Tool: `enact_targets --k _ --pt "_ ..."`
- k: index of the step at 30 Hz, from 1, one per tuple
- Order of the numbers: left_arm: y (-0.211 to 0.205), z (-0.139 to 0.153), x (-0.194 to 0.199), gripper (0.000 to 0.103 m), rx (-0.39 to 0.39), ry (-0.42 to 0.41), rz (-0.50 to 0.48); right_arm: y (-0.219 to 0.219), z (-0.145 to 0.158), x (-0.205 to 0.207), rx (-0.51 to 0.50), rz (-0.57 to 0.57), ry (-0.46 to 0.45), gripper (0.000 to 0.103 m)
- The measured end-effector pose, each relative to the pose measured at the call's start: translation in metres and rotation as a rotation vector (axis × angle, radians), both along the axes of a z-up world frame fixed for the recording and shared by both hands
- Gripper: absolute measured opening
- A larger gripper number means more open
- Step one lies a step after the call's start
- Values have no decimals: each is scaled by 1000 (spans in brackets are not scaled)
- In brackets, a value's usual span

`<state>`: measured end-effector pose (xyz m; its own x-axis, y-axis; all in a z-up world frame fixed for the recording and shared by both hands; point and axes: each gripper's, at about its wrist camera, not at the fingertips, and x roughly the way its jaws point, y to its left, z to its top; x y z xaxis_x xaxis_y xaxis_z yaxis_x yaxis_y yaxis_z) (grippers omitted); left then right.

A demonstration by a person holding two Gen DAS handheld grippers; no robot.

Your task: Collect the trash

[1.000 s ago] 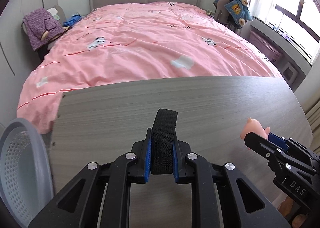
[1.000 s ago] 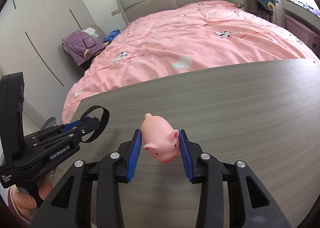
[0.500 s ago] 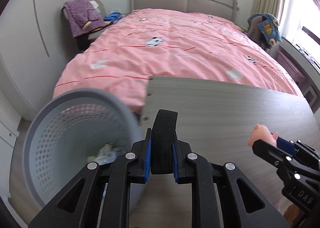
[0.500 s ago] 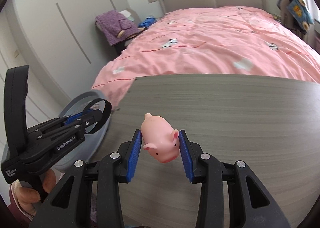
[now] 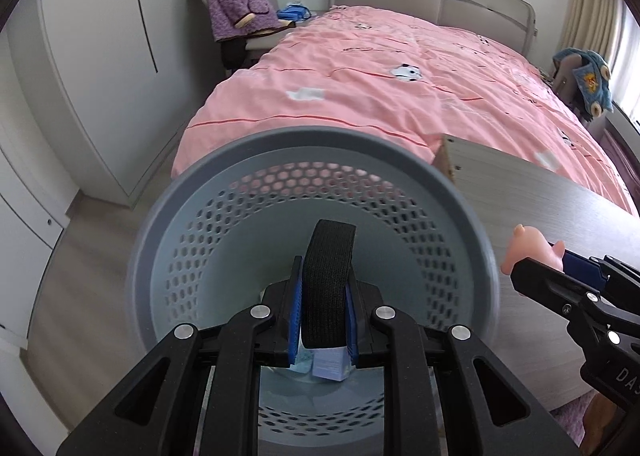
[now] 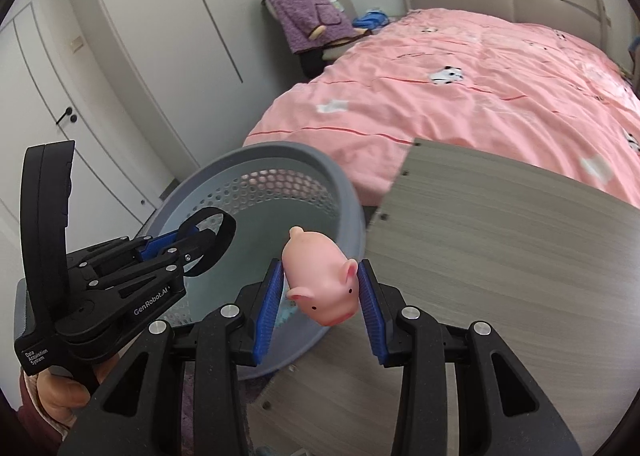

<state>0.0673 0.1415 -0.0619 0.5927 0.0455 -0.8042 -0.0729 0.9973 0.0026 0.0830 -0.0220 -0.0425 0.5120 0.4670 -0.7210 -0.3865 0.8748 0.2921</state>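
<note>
A black band point(image 5: 328, 288) is clamped by the left gripper point(image 5: 323, 320) over the bin point(image 5: 280, 160) at frame centre; a pig point(image 6: 320, 288) is pinched by the right gripper point(image 6: 320, 308).

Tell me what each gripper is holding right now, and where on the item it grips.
The left gripper pinches a black elastic band at its lower part. The right gripper squeezes a pink toy pig by its sides.
</note>
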Motion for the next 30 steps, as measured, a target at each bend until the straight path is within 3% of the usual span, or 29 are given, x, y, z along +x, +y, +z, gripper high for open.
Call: enact_targets --k 9,15,30 --pt "28 -6 7 19 -30 15 30 33 -4 20 -17 37 12 39" --pt "41 -3 6 45 -31 2 69 42 -1 20 -33 48 -15 46" --pt "42 3 -6 64 1 -8 114 42 -3 16 -41 36 -13 49"
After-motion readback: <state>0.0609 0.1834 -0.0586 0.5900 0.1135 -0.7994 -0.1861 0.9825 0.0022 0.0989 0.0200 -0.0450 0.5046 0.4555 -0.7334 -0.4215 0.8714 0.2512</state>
